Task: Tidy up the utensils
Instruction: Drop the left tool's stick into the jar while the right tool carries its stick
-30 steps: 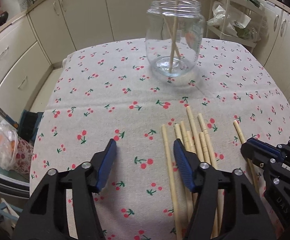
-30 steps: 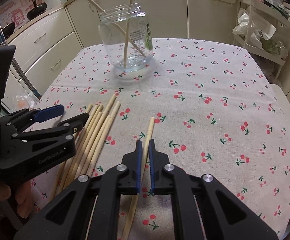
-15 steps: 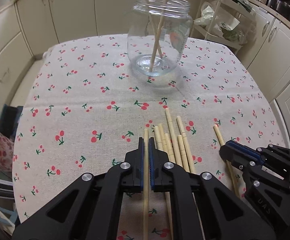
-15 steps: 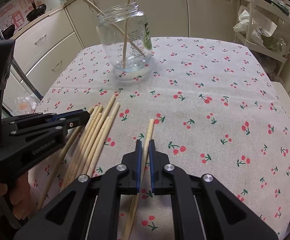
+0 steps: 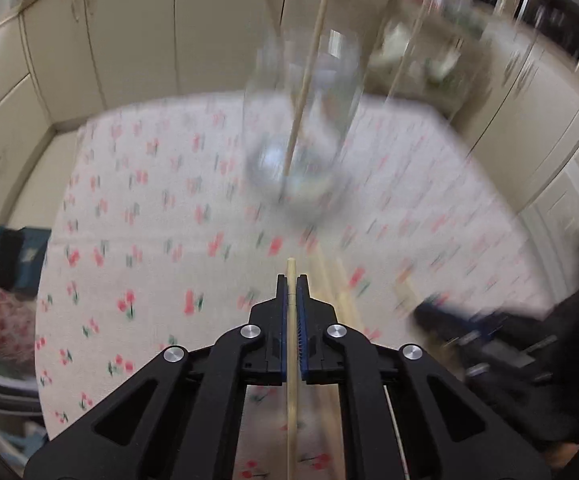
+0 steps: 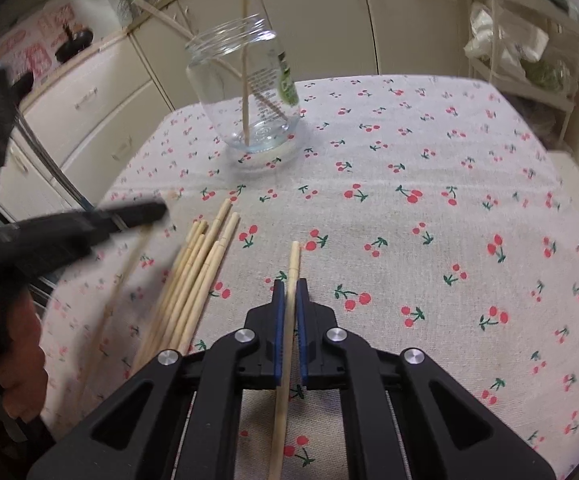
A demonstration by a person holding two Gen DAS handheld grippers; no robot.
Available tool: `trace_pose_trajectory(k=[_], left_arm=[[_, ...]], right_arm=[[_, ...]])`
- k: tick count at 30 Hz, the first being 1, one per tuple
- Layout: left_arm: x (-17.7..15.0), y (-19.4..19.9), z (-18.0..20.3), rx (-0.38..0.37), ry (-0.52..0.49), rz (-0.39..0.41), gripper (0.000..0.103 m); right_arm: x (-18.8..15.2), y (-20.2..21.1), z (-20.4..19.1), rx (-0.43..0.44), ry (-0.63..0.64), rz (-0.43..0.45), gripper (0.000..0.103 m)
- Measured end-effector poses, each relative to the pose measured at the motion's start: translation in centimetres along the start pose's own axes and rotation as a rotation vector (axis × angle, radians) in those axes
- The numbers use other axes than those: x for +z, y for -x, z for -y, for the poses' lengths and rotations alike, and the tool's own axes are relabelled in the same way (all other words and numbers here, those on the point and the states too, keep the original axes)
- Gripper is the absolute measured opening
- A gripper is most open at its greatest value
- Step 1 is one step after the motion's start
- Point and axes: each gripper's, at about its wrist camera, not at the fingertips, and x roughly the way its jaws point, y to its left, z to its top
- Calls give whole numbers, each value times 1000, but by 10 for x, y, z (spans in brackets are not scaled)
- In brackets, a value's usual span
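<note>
Left gripper (image 5: 292,296): jaws pinched shut on a single wooden chopstick (image 5: 291,360), the stick running straight back between the blue pads with its tip poking out just ahead of them. The left wrist view is heavily blurred. Right gripper (image 6: 288,304): jaws likewise closed on another chopstick (image 6: 289,300), tip jutting forward over the cherry-print tablecloth (image 6: 429,240). A loose bundle of chopsticks (image 6: 193,280) lies flat on the cloth just left of the right gripper, fanned slightly, tips pointing toward the far side. Beyond them, toward the far edge of the table, a clear glass jar (image 6: 249,92) stands upright with two chopsticks (image 6: 244,80) leaning inside, ends sticking out above the rim. Cream kitchen cabinets (image 6: 101,108) run behind the table.
</note>
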Motion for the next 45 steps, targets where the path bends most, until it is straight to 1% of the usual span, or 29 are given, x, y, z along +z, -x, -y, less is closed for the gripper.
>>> trace_pose_trajectory(k=[1,2,3,4,6,7,11,13,18,20,25,27,31,32,37,40,45], left_arm=[[7,12,0,-22,12,57,4],[17,29,-1,-55,26,142,4],[24,40,-2,-76,39,205,4],[35,55,-3,-95,55,294,4],[52,71,-2,-96,70,396,4],[63,78,-1,-108,86,453,4],[95,92,3,-112,151,609,4],[112,95,3,-99,186,680,4],[144,93,3,-46,248,793,4],[155,90,5,-14,259,838,4],[172,80,14,71,245,936,4],[175,75,17,90,240,961,4],[173,61,26,146,216,1000,4],[170,54,27,154,208,1001,4],[160,34,30,169,178,978,4],[154,25,30,171,157,958,4],[141,10,31,165,110,906,4]], right_arm=[[0,0,3,20,-20,1,7],[1,0,8,45,-47,1,6],[1,0,10,58,-61,1,6],[1,-1,13,71,-74,2,6],[1,0,12,70,-76,4,5],[1,0,11,67,-74,4,5],[1,0,12,75,-90,9,5],[1,0,14,86,-105,11,5],[0,1,17,104,-128,18,5],[1,4,19,120,-141,32,6],[4,13,26,186,-179,91,6],[7,20,27,207,-186,125,6],[17,39,30,230,-203,221,6],[21,46,31,235,-207,257,6],[35,69,36,258,-223,367,6],[38,79,39,262,-230,406,6],[40,87,41,261,-240,440,5]])
